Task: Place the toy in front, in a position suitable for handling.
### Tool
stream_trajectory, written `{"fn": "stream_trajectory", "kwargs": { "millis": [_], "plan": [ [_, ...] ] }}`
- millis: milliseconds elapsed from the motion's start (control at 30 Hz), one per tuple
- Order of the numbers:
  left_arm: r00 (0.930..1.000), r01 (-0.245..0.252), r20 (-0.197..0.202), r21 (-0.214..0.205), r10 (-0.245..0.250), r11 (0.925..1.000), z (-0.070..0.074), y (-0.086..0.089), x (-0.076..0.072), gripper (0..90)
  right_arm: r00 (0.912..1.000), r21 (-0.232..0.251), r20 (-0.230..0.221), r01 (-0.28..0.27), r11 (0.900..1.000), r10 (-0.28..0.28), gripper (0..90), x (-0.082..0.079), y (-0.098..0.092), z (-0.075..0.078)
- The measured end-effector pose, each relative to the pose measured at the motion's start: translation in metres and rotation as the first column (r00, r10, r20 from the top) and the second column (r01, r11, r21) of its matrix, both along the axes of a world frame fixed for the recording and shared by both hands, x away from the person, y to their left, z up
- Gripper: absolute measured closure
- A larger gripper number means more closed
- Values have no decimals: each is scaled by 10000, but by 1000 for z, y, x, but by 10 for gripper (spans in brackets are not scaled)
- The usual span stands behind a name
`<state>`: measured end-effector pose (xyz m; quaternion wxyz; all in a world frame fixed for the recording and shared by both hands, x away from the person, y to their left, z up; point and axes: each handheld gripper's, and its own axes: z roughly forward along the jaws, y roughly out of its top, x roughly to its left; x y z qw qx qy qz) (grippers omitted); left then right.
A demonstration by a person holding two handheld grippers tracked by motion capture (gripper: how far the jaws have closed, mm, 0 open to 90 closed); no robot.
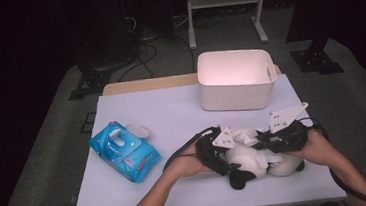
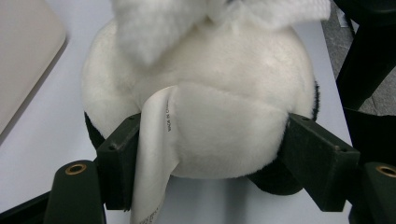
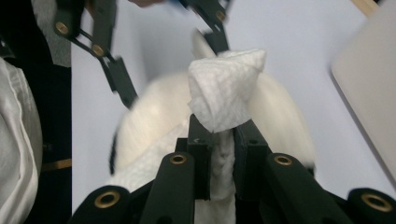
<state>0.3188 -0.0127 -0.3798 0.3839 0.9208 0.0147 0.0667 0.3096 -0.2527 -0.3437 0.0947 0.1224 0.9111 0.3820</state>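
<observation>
Left gripper (image 2: 201, 154) wide around plush toy (image 2: 201, 93); right gripper (image 3: 219, 154) pinching white wipe (image 3: 226, 88) above it.

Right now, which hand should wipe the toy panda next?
The right gripper: its jaws already pinch the white wipe just above the plush panda. The left gripper is busy clamping the panda's body steady.
</observation>
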Motion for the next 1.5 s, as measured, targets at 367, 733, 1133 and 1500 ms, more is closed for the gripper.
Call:
{"fn": "stream_trajectory", "kwargs": {
  "millis": [367,733,1133,1500],
  "plan": [
    [9999,64,-133,-305,-68,9995,22,-5,-1,228,9972,458,-615,450,9979,-421,786,-4,-26,-12],
    [9995,-68,-303,79,70,9999,17,-15,1,263,9997,385,-176,-173,9991,180,787,-2,5,-6],
    [9995,9,-322,-62,-11,10000,14,-13,0,266,9971,282,-664,402,9988,-383,786,21,-13,-4],
    [9972,-59,-749,-111,51,9999,25,-4,6,213,9954,185,-865,439,9989,-421,796,8,-16,-14]
  ]
}}
